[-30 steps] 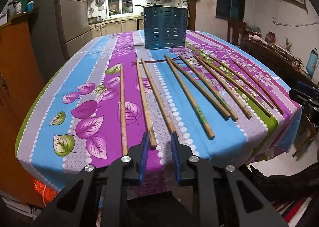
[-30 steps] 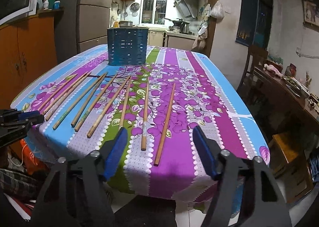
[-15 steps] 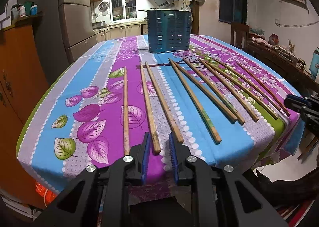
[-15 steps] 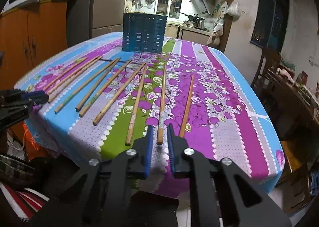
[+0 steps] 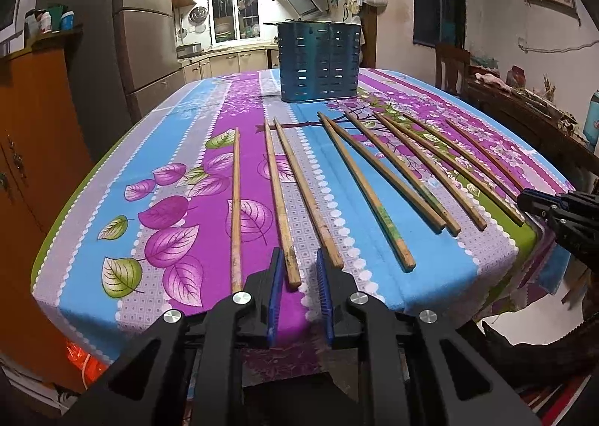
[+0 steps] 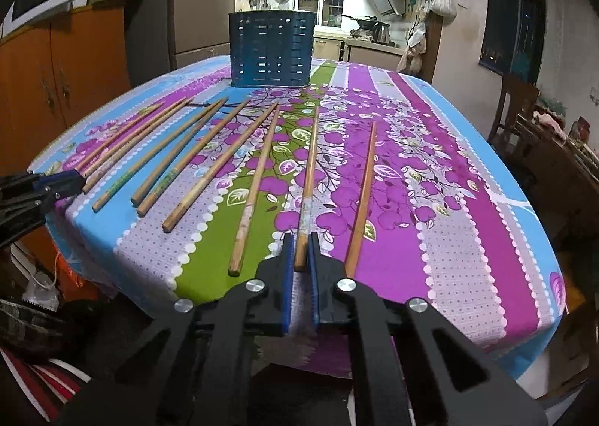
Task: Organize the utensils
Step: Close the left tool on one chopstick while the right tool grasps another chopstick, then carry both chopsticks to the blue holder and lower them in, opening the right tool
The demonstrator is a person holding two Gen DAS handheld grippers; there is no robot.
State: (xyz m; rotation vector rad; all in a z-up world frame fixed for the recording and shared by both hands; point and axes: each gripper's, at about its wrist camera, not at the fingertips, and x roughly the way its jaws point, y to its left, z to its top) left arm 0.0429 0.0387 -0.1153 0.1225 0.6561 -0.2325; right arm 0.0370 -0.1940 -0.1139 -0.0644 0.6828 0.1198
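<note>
Several wooden chopsticks lie side by side on a flowered tablecloth (image 5: 179, 208), pointing toward a blue slotted utensil holder (image 5: 319, 62) at the far end, which also shows in the right wrist view (image 6: 271, 48). My left gripper (image 5: 299, 257) hovers at the near table edge with its jaws narrowly apart around the near ends of two chopsticks (image 5: 279, 197). My right gripper (image 6: 300, 243) is at the near edge with its jaws nearly closed around the near end of one chopstick (image 6: 309, 182), which still rests on the cloth.
Orange cabinets (image 5: 33, 133) stand to the left of the table. A wooden chair (image 6: 514, 107) and a cluttered side table (image 5: 524, 107) stand to the right. Each gripper shows at the edge of the other's view.
The right gripper's jaws went from wide open to nearly closed around one chopstick's end. Both grippers moved forward toward the table edge. The left jaws stayed narrow.
</note>
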